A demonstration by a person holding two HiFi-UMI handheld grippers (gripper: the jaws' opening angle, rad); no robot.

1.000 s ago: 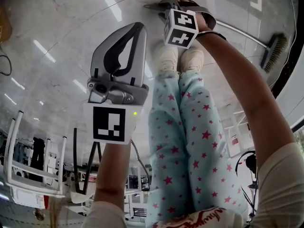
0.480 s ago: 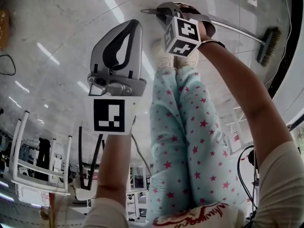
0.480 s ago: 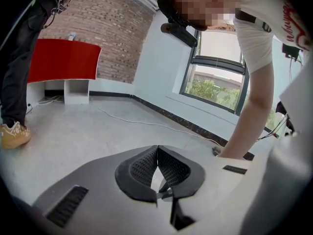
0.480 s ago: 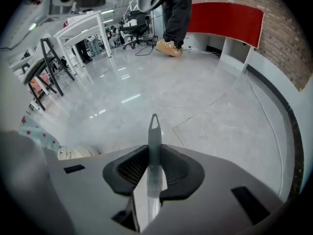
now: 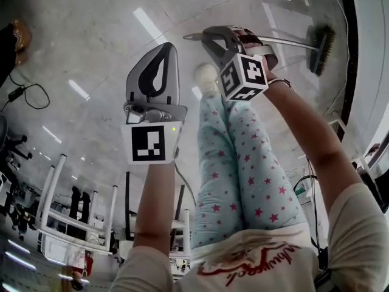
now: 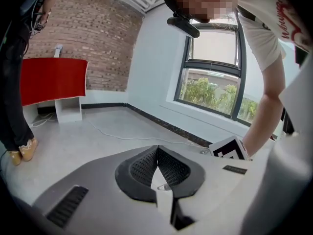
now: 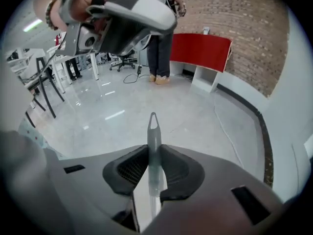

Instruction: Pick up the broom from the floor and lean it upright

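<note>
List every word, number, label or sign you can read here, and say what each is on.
No text reads clearly.
Red script print on the person's white shirt: upside down and warped, unreadable.
Small dark tags on the grey tool shells: too small to read.
Black-and-white square markers on the two white cubes: patterns only, no letters.

Broom [image 5: 292, 41]: thin grey handle, dark brush head with brownish bristles. Looped handle end clamped in right gripper [image 7: 154, 151], tip poking past. Brush head by floor's dark edge strip.
</note>
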